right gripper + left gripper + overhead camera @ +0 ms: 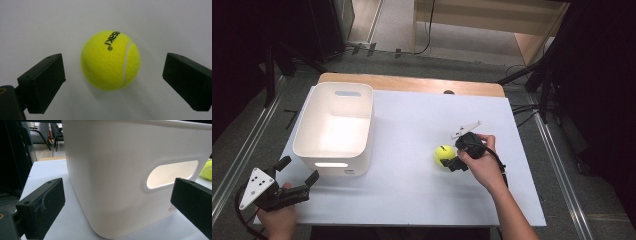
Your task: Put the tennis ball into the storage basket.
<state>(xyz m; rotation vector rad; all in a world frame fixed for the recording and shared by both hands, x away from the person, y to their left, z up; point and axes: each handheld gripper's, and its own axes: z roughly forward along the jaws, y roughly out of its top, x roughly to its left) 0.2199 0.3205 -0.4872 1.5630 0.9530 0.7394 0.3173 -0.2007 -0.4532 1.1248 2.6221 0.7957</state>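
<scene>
A yellow tennis ball point(444, 155) lies on the white tabletop point(412, 195), right of centre. My right gripper point(454, 155) sits just right of it, open. In the right gripper view the ball point(110, 60) rests between and a little beyond the two black jaws of the right gripper point(113, 68), with a gap on each side. A white plastic bin point(334, 127) stands upright at the left of the table. My left gripper point(299, 169) is open near the table's front left corner, pointing at the bin's near wall point(112, 182), with nothing between the jaws of the left gripper point(117, 193).
The bin has an oval handle cutout point(171, 173) in its near wall, and the ball point(207, 170) peeks past its right side. A wooden strip point(412, 82) runs along the table's far edge. Dark stands and cables point(537, 90) flank the table on the floor.
</scene>
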